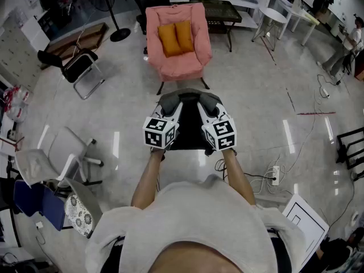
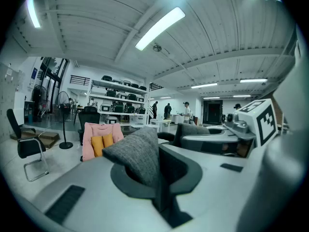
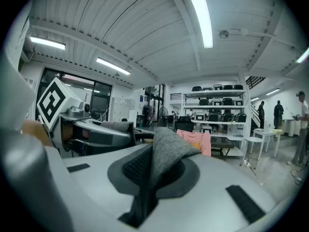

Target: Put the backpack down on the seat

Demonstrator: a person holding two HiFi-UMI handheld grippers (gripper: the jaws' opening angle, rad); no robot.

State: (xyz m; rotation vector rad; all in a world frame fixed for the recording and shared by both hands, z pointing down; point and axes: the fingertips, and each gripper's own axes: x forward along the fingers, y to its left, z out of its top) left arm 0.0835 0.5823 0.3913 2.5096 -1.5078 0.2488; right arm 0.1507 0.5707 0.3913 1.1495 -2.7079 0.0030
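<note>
Left tongs (image 1: 173,106), right tongs (image 1: 207,106) abreast on backpack (image 1: 189,131)

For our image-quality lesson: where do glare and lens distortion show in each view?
Head view: light streaks glare on the glossy floor. Left gripper view: fisheye bows the ceiling, corners black. Right gripper view: the ceiling lamp blows out white.

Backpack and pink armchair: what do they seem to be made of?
The backpack looks like grey woven, felt-like fabric with a matte finish; a coarse heathered weave shows at the fold. The armchair looks like soft pink cloth upholstery, matte, with puffy rounded arms. Its cushions are probably orange fabric; the weave is too small to tell.
</note>
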